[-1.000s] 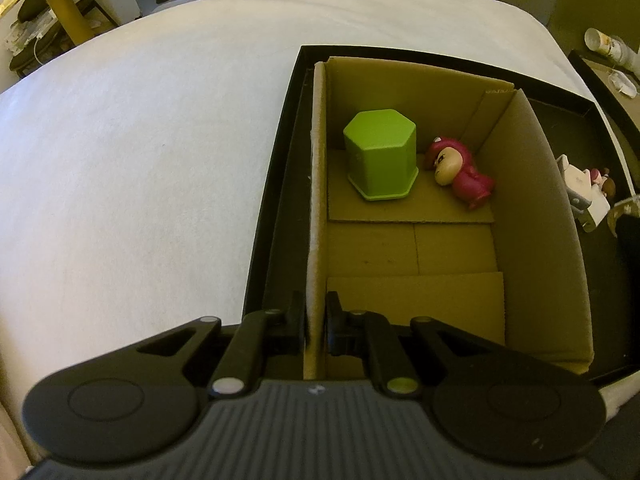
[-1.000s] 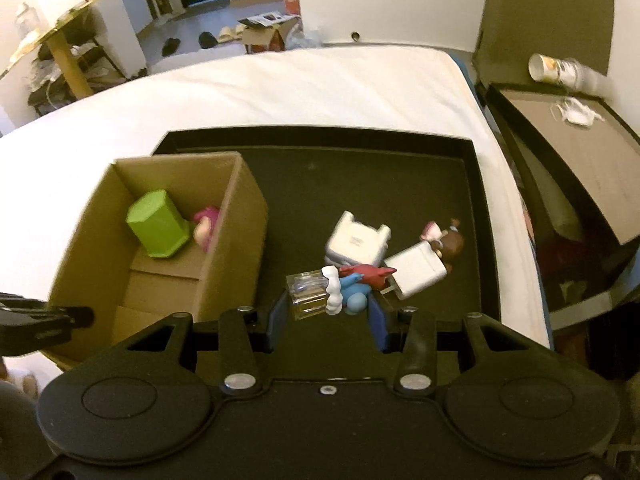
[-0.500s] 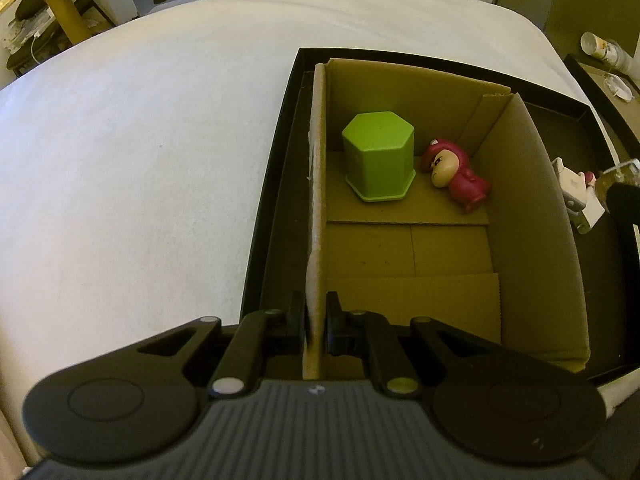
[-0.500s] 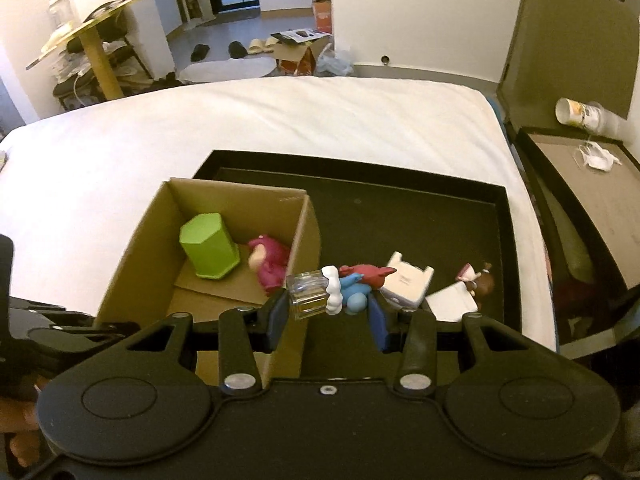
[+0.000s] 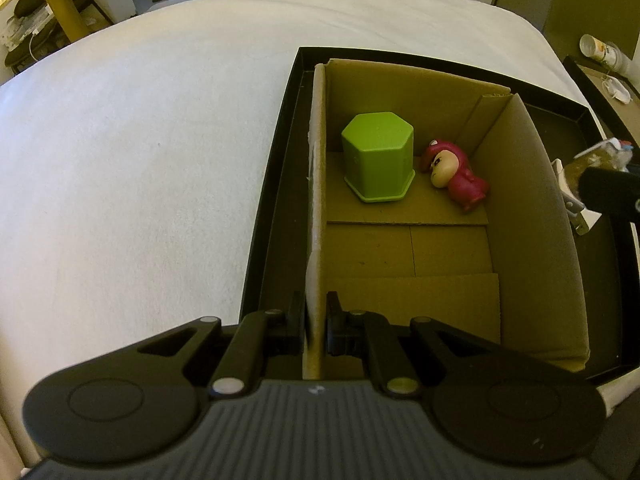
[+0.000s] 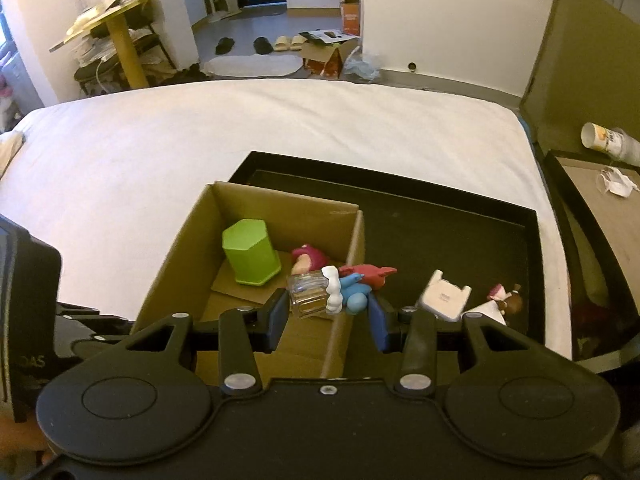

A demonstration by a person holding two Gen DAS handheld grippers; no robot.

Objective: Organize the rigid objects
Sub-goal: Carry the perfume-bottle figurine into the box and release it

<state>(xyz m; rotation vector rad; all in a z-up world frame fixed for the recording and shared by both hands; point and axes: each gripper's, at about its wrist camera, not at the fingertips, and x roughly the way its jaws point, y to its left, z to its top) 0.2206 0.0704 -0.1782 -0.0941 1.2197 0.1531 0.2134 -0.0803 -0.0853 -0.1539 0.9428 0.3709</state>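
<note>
item: small clear glass block with blue, white and red toy figure, centre of right wrist frame, above brown cardboard box rim. rigid, light, likely slippery, breakable. right gripper jaws clamped on its sides; left gripper jaws pinching box wall.

Cardboard box: open-topped, standing in a black tray.
Green hexagonal container: upright on the box floor, far end.
Pink figurine: lying just beside the container.
Blue-and-red toy on clear block: held above the box's right wall.
White block: on the tray.
Small brown-haired figurine: beside it.
</note>
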